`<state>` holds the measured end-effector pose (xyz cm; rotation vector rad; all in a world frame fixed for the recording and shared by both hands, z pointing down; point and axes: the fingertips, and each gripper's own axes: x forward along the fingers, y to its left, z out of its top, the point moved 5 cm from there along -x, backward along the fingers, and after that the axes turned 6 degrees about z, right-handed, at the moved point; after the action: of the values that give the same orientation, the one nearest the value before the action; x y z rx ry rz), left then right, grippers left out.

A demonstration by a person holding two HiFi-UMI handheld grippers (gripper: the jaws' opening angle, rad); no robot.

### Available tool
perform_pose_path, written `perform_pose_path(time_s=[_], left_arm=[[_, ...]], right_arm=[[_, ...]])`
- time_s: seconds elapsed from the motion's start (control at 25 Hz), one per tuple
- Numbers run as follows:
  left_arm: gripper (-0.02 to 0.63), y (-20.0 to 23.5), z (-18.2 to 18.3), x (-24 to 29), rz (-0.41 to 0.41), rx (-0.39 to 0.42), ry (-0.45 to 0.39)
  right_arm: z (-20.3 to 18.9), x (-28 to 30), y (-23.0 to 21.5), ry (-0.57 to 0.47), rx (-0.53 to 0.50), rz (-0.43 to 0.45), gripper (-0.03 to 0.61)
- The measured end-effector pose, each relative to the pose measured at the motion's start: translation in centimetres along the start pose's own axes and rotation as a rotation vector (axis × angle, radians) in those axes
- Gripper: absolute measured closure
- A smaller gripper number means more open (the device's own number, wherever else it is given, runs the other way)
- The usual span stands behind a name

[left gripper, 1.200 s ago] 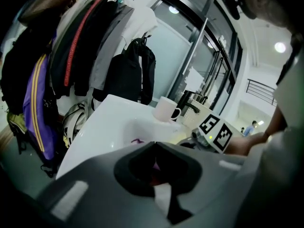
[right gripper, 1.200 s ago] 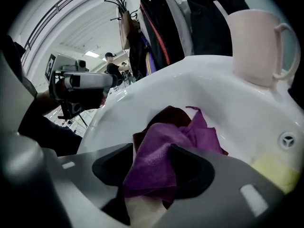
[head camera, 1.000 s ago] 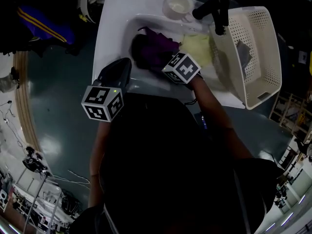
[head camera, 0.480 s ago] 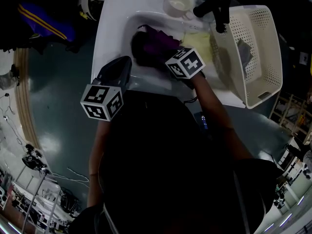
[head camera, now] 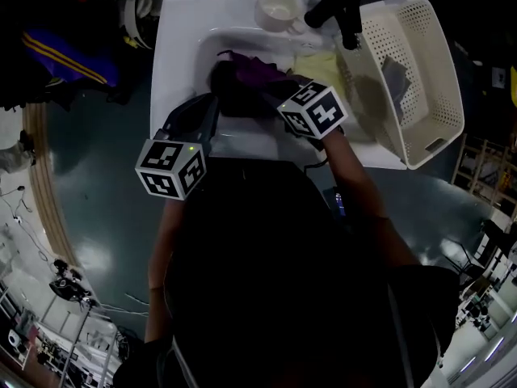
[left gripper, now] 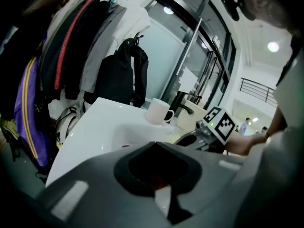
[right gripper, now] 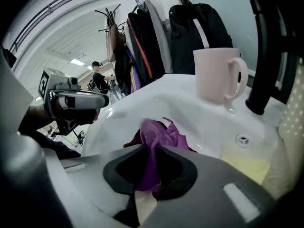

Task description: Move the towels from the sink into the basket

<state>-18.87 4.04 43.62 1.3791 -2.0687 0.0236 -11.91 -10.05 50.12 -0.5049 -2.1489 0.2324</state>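
A purple towel lies bunched in the white sink, with a yellow towel flat beside it on the right. My right gripper reaches into the sink. Its jaws have just been closing and are shut on a fold of the purple towel, which runs up between the right gripper's pads. The yellow towel lies lower right. The cream basket stands to the sink's right, a grey towel inside it. My left gripper hovers at the sink's front left, shut and holding nothing.
A white mug and a black faucet stand at the sink's back edge, close to the basket's near wall. Coats and bags hang behind the sink. The left gripper shows to the left in the right gripper view.
The right gripper has shifted a little up and right over the sink with the purple towel drawn up beneath it. The left gripper has stayed at the sink's front edge.
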Motion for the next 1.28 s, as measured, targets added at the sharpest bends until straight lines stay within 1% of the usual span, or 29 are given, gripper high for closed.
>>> perform_pose_path(time_s=[0.28, 0.64, 0.84, 1.04, 1.28], left_arm=[[0.607, -1.4, 1.6, 1.3, -0.079, 0.065, 0.003], [0.607, -3.8, 3.0, 2.1, -0.171, 0.135, 0.010], [0.607, -5.5, 4.2, 2.7, -0.257, 0.191, 0.008], [0.607, -7.3, 5.2, 2.9, -0.319, 0.243, 0.004], [0.607, -10.0, 7.2, 2.9, -0.418, 0.281, -0.023]], right_arm=[[1.1, -3.0, 0.3, -0.076, -0.012, -0.077, 0.534], [2.1, -7.2, 1.9, -0.166, -0.023, -0.149, 0.535], [2.7, -10.0, 2.6, -0.236, -0.008, -0.218, 0.535], [3.1, -13.1, 3.2, -0.306, 0.007, -0.284, 0.535], [3.7, -16.9, 4.1, -0.375, 0.005, -0.352, 0.535]])
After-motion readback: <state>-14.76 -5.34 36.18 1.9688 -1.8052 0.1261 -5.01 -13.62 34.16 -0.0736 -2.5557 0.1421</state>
